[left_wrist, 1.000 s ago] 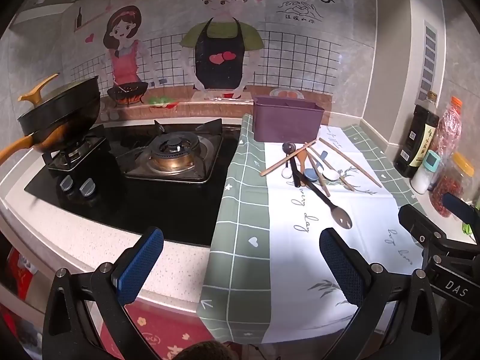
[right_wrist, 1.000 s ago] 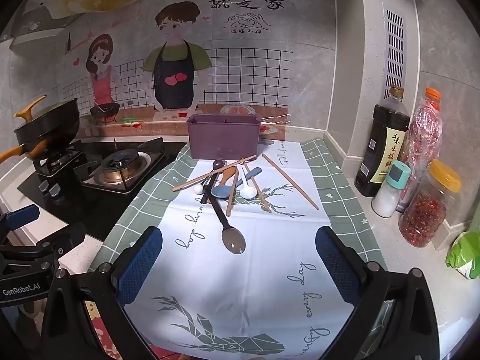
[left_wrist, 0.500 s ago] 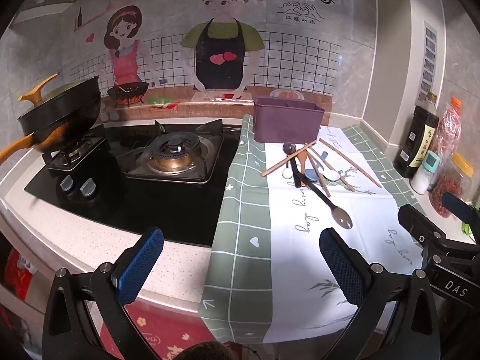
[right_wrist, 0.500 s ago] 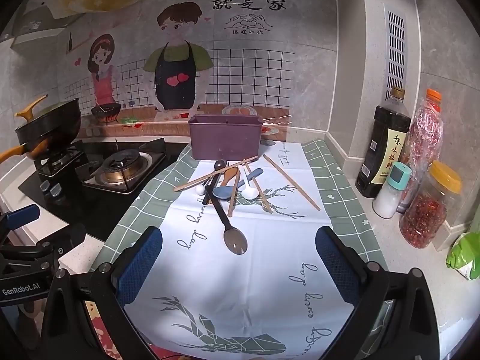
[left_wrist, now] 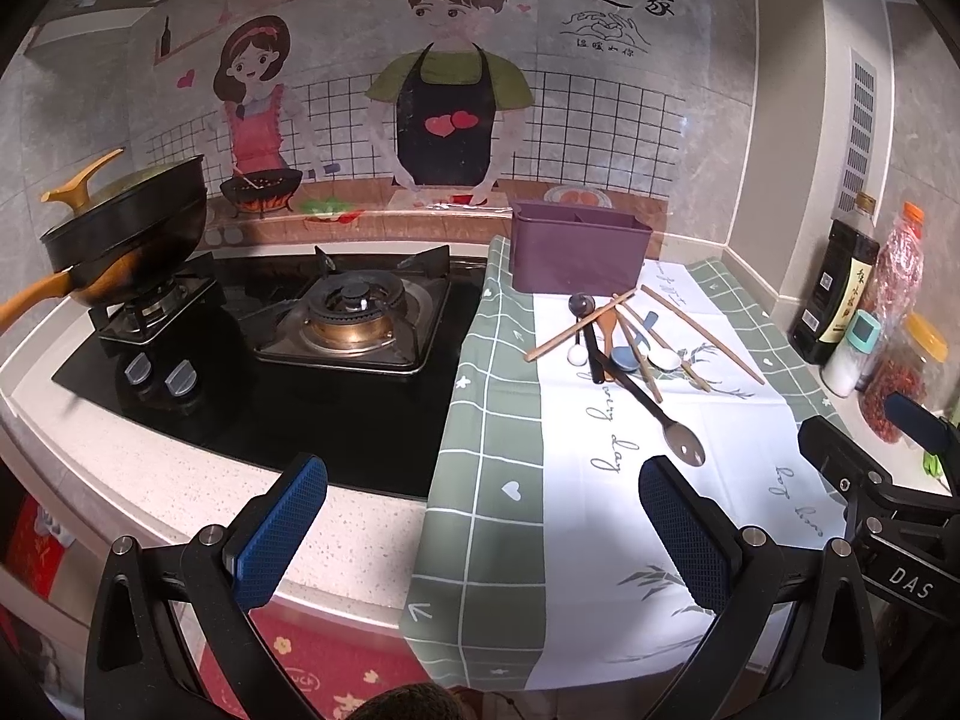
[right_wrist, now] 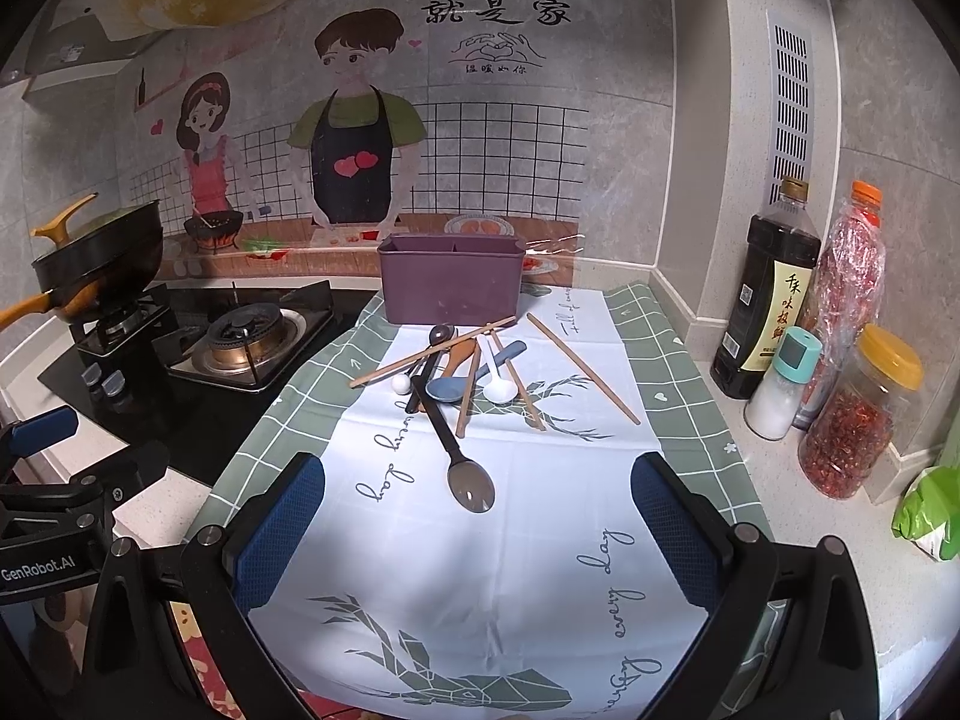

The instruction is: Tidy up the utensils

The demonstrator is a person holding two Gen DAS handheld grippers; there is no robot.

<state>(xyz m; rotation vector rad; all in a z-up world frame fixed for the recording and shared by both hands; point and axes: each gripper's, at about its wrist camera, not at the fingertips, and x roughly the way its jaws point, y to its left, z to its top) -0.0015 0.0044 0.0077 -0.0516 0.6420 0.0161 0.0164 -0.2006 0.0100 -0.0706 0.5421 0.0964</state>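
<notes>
Both grippers barely shifted, jaws wide, before wooden chopsticks (right_wrist: 581, 368), glossy spoons (right_wrist: 471, 483), purple box (right_wrist: 453, 282)

**Surfaces You Worked Over**

You faced a matt purple plastic holder (right_wrist: 451, 288), pale wooden chopsticks (right_wrist: 582, 369), a glossy dark spoon (right_wrist: 462, 462), a smooth printed cloth (right_wrist: 540, 540), a speckled stone counter (left_wrist: 180, 480) and a glossy black hob (left_wrist: 288, 420).
</notes>
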